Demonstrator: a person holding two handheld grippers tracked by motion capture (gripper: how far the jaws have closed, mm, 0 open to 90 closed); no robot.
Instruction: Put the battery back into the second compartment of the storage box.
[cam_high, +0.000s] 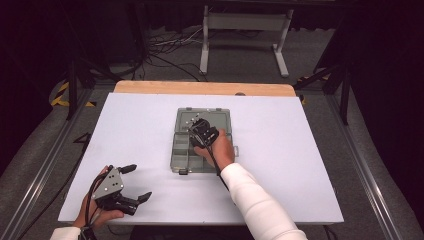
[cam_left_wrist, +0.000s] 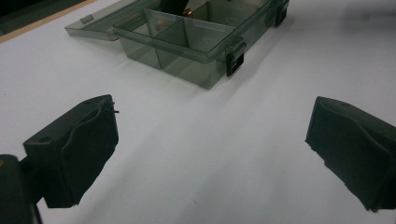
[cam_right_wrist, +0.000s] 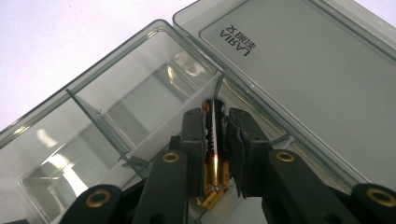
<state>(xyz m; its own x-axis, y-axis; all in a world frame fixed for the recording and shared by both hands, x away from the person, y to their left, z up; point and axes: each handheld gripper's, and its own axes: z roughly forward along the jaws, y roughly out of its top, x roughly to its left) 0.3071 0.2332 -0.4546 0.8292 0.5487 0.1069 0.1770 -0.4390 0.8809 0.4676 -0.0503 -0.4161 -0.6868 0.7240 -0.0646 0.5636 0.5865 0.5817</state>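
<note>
While clamped: battery (cam_right_wrist: 214, 140) between tool (cam_right_wrist: 215, 122) pads.

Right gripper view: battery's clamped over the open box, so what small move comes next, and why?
Probably lower it a little and open the jaws. The right gripper holds the battery upright over a compartment of the box, beside a divider, lid open.

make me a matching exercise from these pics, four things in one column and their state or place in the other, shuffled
Things:
1. left gripper
2. right gripper
3. battery
4. organizer box

States or places:
A. clamped between two black jaws, over a compartment
B. lid swung open, lying flat on the white table
C. jaws wide apart, nothing between them, near the table's front left corner
D. closed on a gold and black cylinder, down over the box

Pairs: 1-C, 2-D, 3-A, 4-B
</note>
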